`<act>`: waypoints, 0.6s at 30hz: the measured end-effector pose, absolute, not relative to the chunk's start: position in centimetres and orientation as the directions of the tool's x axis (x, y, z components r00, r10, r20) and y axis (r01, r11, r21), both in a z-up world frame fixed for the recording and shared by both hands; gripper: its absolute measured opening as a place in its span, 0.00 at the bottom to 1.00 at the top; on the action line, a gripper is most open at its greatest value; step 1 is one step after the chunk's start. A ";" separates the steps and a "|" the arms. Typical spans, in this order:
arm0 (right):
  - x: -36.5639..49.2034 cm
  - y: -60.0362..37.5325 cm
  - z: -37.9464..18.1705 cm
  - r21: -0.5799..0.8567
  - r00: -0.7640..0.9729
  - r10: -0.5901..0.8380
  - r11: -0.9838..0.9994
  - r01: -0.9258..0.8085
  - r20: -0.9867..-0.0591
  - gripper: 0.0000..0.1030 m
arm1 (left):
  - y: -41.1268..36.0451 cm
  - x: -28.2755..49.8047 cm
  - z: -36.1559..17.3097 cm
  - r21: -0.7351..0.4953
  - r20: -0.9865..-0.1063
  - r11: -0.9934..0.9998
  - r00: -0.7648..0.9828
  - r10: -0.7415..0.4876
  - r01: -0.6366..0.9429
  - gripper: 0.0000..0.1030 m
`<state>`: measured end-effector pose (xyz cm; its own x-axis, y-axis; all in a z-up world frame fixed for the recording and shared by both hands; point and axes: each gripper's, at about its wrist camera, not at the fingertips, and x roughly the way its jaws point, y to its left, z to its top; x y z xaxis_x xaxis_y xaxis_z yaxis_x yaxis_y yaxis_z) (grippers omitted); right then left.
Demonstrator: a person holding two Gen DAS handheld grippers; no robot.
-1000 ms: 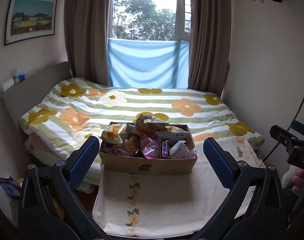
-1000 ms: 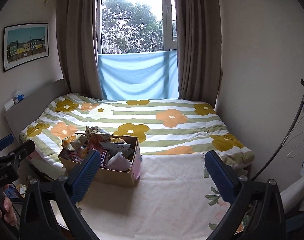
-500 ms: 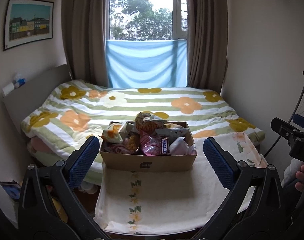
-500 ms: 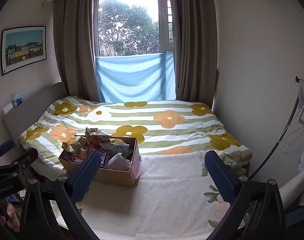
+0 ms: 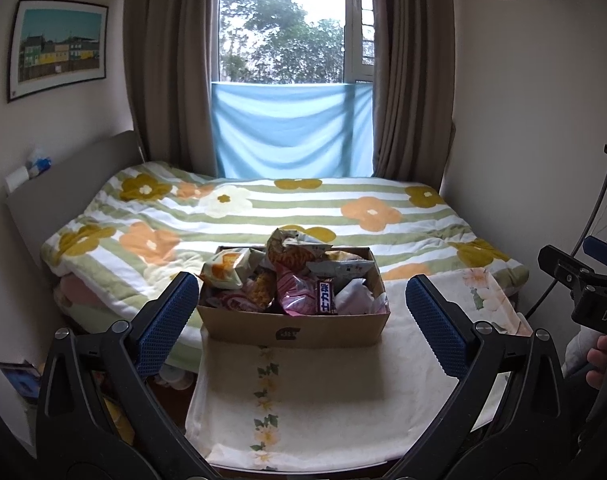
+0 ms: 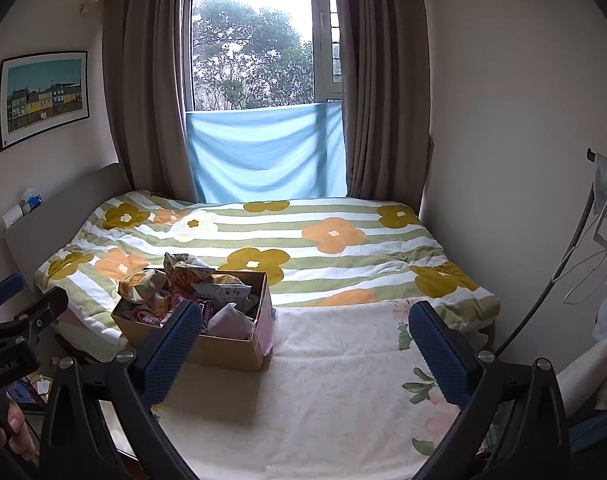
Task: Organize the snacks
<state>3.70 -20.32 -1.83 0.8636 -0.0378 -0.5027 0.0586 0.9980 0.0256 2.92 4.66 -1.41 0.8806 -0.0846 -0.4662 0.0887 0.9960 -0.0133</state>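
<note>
Left wrist view: the left gripper [image 5: 301,308] hangs with fingers apart, centred on the snack box [image 5: 295,326], probably for reaching; the right gripper [image 6: 305,338], fingers apart too, faces the bare towel [image 6: 335,380] right of the box.

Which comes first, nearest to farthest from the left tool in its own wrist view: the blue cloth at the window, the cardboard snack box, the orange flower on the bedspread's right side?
1. Cardboard snack box, straight ahead of the left tool on the cream towel.
2. Orange flower, mid-bed, to the right.
3. Blue cloth, across the window beyond the bed.
</note>
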 end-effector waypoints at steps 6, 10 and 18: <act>3.8 -20.6 -1.9 0.029 0.863 -0.036 0.998 0.059 -0.504 1.00 | 4.3 3.0 -1.5 -0.004 -0.467 0.996 0.881 -0.081 0.089 1.00; 3.8 -20.7 -1.9 0.027 0.863 -0.036 0.998 0.057 -0.503 1.00 | 4.2 3.1 -1.5 -0.010 -0.469 0.996 0.879 -0.086 0.092 1.00; 3.8 -20.5 -1.9 0.028 0.863 -0.038 0.998 0.060 -0.504 1.00 | 4.2 3.2 -1.5 -0.004 -0.468 0.996 0.880 -0.081 0.090 1.00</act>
<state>3.79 -20.55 -1.89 0.8627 -0.0376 -0.5044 0.0596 0.9978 0.0276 3.18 4.19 -1.47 0.8799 -0.0813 -0.4681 0.0902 0.9959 -0.0035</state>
